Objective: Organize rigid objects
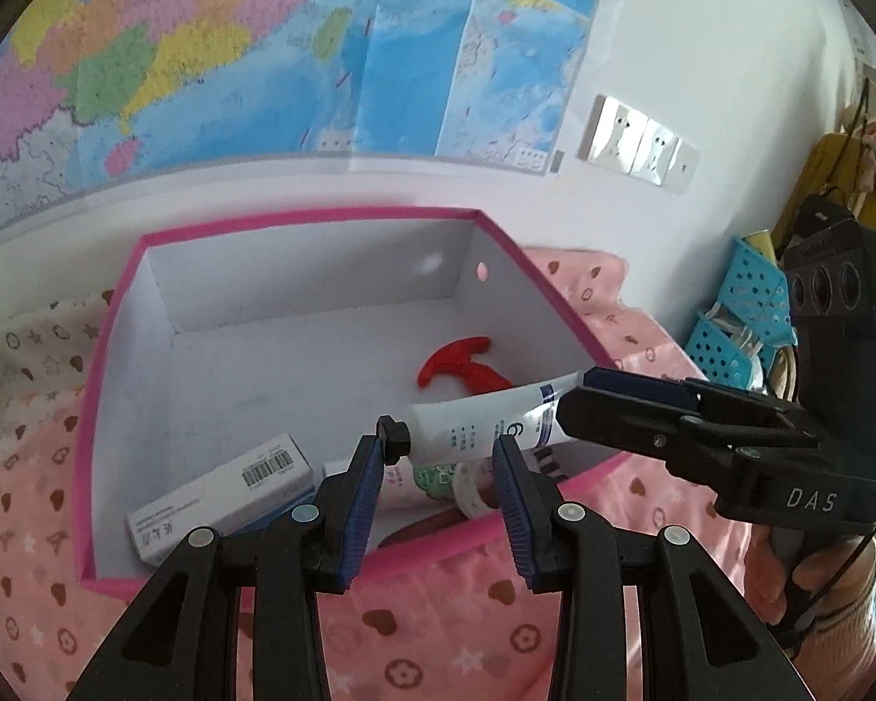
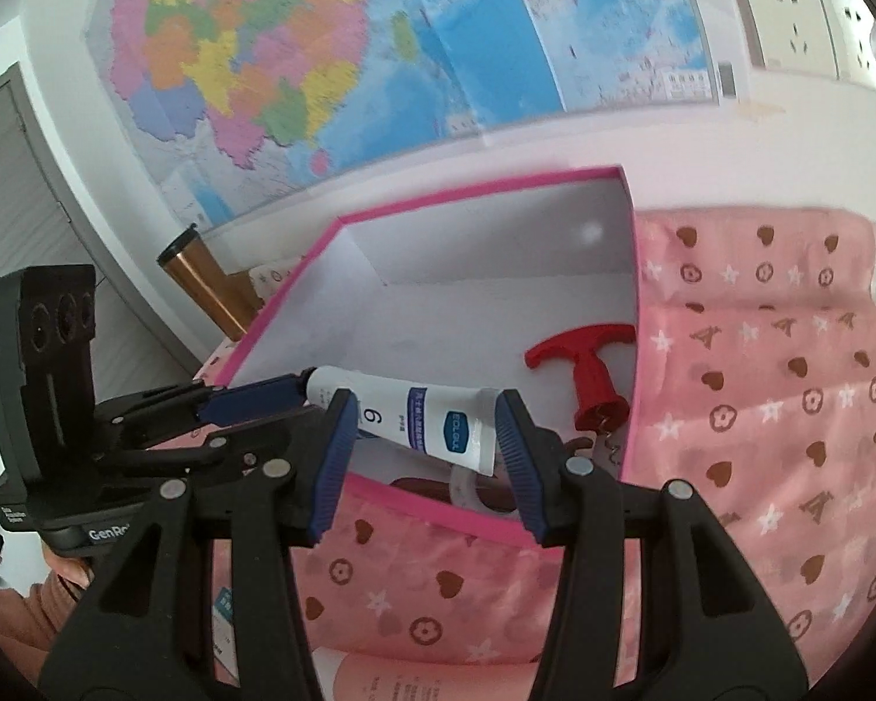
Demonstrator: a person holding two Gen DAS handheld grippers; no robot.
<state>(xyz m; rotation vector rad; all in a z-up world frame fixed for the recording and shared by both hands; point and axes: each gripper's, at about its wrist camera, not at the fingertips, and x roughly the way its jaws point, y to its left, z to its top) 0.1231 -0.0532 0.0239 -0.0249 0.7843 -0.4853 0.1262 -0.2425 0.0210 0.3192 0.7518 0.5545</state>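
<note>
**A:** Background, please.
**B:** Item one: coloured wall map (image 1: 204, 58). To its right, wall sockets (image 1: 636, 143). Below: pink cloth (image 1: 438, 631) printed with hearts and stars, carrying a pink-rimmed box (image 1: 298, 219) with a white inside.

**A:** Entries found in only one view?
**B:** Left wrist view only: white carton (image 1: 222, 496) with a barcode, in the box's near left corner, and blue perforated baskets (image 1: 747, 304) at far right. Right wrist view only: copper-coloured cylinder (image 2: 204, 286) standing left of the box, and a pink bottle (image 2: 391, 677) at the bottom edge. Both views list the red T-handled piece (image 1: 455, 365) lying on the box floor towards the right wall.

**A:** The task item?
**B:** White tube (image 1: 485, 423), black cap, above the box's near edge and stretched between the two tools.

**A:** Fingers, left to right?
**B:** Left gripper (image 1: 441, 450): jaws at their narrowest, closed at the cap end, cap against the left finger's tip. Right gripper (image 1: 572, 403): jaws partly apart, clamping the flat crimped end, which fills the gap between its pads. A hand (image 1: 812, 578) grips that tool's handle.
</note>
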